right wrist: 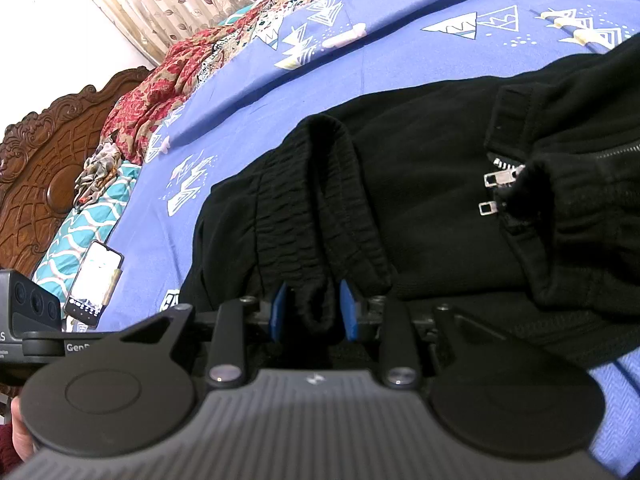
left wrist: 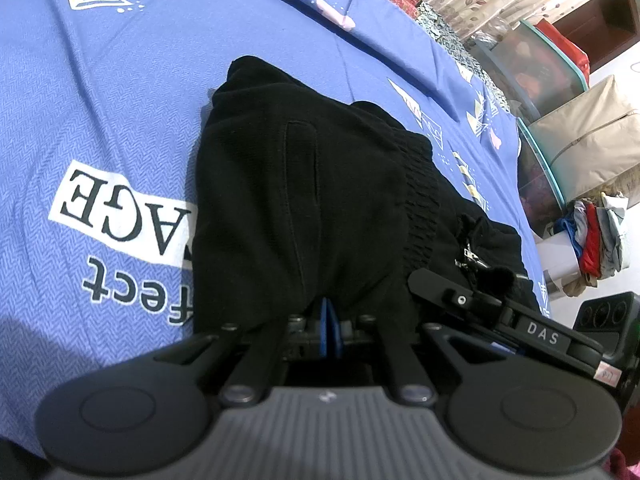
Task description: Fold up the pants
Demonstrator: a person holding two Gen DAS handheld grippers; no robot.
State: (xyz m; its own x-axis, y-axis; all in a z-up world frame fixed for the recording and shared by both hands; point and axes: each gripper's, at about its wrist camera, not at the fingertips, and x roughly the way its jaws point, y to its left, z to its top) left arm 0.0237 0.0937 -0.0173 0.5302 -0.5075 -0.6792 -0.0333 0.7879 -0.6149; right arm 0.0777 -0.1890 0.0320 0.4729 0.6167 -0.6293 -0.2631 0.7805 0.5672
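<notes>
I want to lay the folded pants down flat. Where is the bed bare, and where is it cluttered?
Bare blue bedsheet lies left of the black pants, up to the printed lettering. It is crowded by the phone and the crumpled patterned fabric near the headboard.

Black pants [left wrist: 296, 200], of a soft fleece-like knit, lie partly folded on the blue printed bed sheet [left wrist: 100, 100]. A slit pocket [left wrist: 304, 200] runs along the upper layer, whose near edge is lifted off the sheet. The gathered elastic waistband [right wrist: 280, 216] stands bunched in a raised fold toward the near side. Two ribbed leg cuffs [right wrist: 568, 184] with silver zipper pulls [right wrist: 500, 180] rest doubled over on top of the garment, beside the waistband.
</notes>
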